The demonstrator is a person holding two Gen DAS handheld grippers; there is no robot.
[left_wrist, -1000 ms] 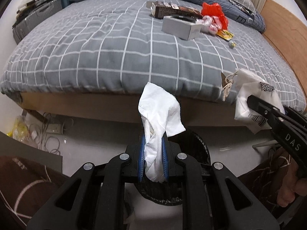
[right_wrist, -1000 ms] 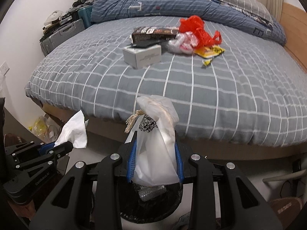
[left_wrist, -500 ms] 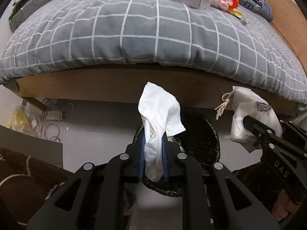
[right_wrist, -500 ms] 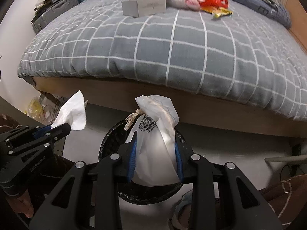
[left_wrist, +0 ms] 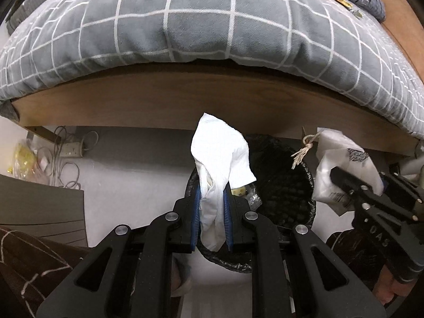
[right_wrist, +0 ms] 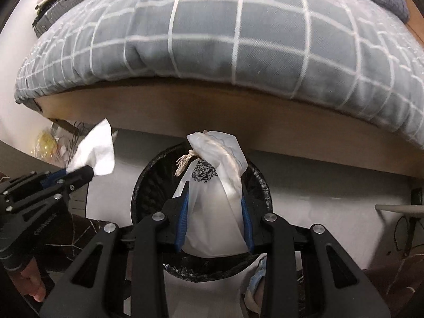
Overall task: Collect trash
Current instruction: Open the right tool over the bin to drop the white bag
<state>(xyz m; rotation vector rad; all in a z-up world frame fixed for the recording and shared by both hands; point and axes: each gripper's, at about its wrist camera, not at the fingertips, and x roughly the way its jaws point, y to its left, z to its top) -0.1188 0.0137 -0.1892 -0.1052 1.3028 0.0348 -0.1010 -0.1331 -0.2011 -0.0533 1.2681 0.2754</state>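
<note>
I've got the left gripper [left_wrist: 211, 220] clamped on a crumpled white tissue [left_wrist: 220, 164], which stands up out of the blue pads in the middle of the left view. In the right view the right gripper [right_wrist: 214, 220] is pinched around a white plastic bag [right_wrist: 214, 204] with a printed code and a frayed string tie, dead centre of the frame.

The black-lined trash bin [right_wrist: 148, 182] sits below both loads on the pale floor, tucked against the wooden bed frame [left_wrist: 132, 98]. In the right view its mouth rings my bag almost all the way round, so that one looks well lined up. In the left view the bin [left_wrist: 281, 177] lies right of centre, with the tissue over its left rim.

To do this well, I'd nudge the left gripper toward the right of its frame, so the tissue hangs over the opening and not the rim. The tissue is light and may cling to a pad, so I'd open wide and give it a moment. The bag looks bulkier; I'd let it go over the middle, so it doesn't catch the liner's edge.

More trash waits on the grey checked bedspread [left_wrist: 212, 16], at the upper right of the left view.
</note>
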